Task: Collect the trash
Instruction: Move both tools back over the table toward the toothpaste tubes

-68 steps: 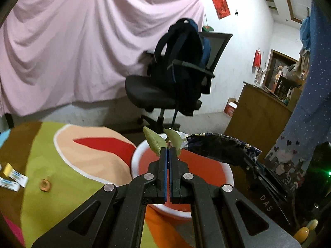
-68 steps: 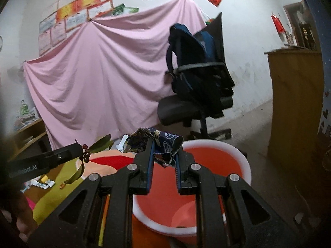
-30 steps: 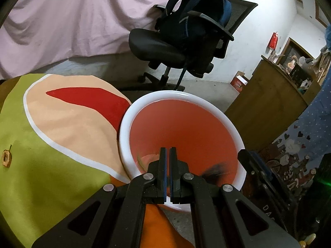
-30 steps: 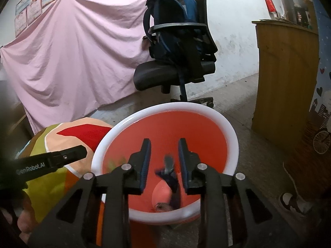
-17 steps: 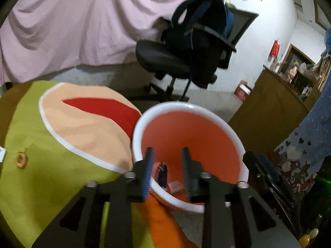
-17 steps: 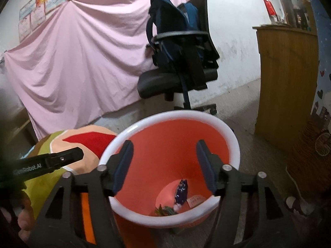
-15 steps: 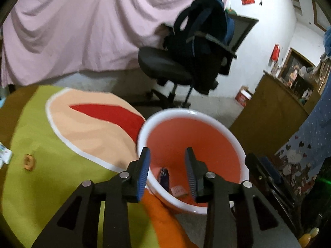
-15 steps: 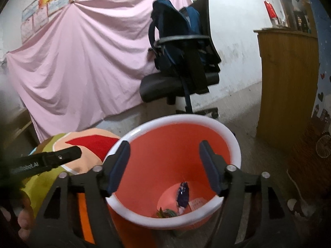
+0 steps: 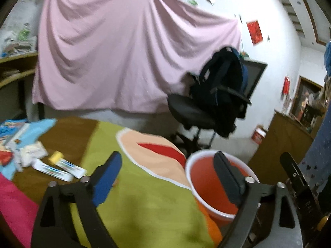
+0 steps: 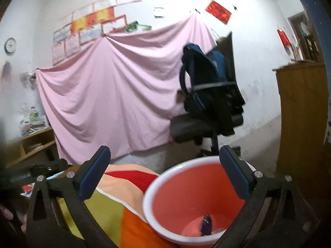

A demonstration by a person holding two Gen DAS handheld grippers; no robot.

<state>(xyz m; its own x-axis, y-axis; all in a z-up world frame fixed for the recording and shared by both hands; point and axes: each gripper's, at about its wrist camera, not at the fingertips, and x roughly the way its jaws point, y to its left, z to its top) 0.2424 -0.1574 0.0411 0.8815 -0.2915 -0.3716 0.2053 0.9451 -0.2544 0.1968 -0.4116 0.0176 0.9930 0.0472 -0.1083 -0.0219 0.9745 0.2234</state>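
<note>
A red bucket [image 9: 206,184] with a white rim stands at the edge of the colourful mat [image 9: 144,202]. In the right wrist view a dark blue wrapper [image 10: 205,226] lies at the bottom of the bucket [image 10: 186,188]. My left gripper [image 9: 167,175] hangs above the mat just left of the bucket, its jaws opening wide with nothing between them. My right gripper [image 10: 164,173] is above the bucket's near rim, its jaws opening too and empty. On the mat's left lie white packets [image 9: 60,168], a yellow scrap [image 9: 55,157] and crumpled tissue [image 9: 31,150].
A black office chair with a dark backpack [image 9: 219,103] stands behind the bucket before a pink sheet [image 9: 124,62]. A wooden cabinet [image 9: 279,140] is at the right. A blue book and cloth [image 9: 14,130] lie at the mat's far left, and a wooden shelf [image 10: 35,144] stands beyond.
The leaves and the wrapper left the grippers and dropped into the bucket. Both grippers opened wide and rose. The left one swung left, bringing the litter on the mat into view.
</note>
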